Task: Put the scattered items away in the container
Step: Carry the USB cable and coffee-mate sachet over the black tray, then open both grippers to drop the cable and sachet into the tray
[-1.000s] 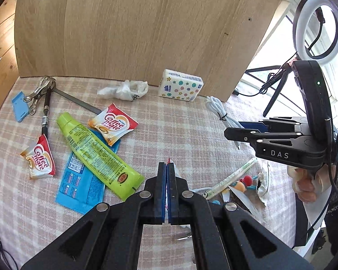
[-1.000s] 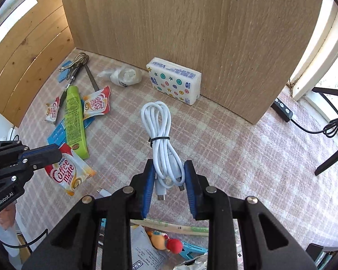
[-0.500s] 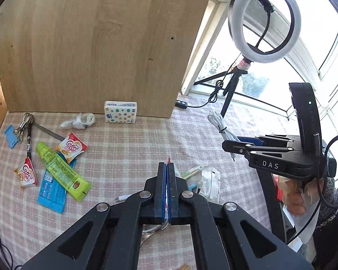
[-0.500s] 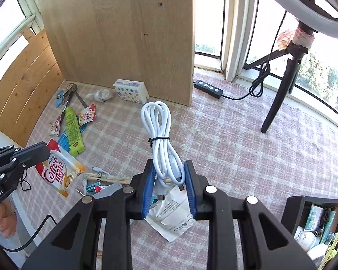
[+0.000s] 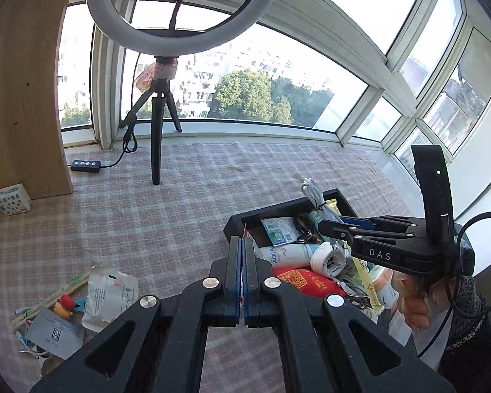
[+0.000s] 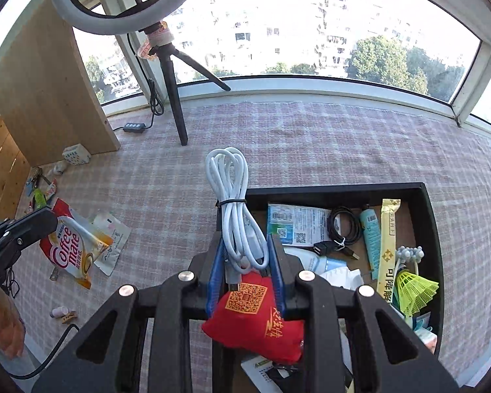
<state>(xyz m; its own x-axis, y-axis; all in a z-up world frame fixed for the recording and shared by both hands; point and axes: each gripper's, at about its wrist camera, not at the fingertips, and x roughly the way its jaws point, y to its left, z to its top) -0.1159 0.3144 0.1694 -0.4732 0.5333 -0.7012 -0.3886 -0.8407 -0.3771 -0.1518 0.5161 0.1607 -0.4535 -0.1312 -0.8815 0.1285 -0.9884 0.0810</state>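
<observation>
Both your claws have swung away from the scattered pile by the wood panel, and the black tray (image 6: 428,203) now fills the lower right of the right wrist view.

Your right claw (image 6: 245,262) pinches the white cable (image 6: 227,177) by its plug end; the tied coil stands up out of the jaws, over the tray's near left corner. From the left wrist view the same cable (image 5: 311,190) shows above the tray (image 5: 278,211), ahead of the right claw (image 5: 330,226).

Your left claw (image 5: 242,262) is pressed together on a thin sachet, only an edge of which shows between the pads. From the right wrist view that sachet (image 6: 72,252) reads "Coffee mate" and hangs from the left claw (image 6: 49,219), above the checked cloth (image 6: 311,137) on the table.

Inside the tray lie a red pouch (image 6: 255,321) just under your right claw, a black cable (image 6: 343,226), a gold stick pack (image 6: 388,249), a yellow shuttlecock (image 6: 415,290) and a blue-white packet (image 6: 294,226).

Left on the cloth are a white packet (image 5: 111,294), chopsticks (image 5: 49,301) and a tissue pack (image 5: 13,198) beside the panel (image 5: 19,98). A ring light (image 5: 157,150) stands on its tripod at the back.
</observation>
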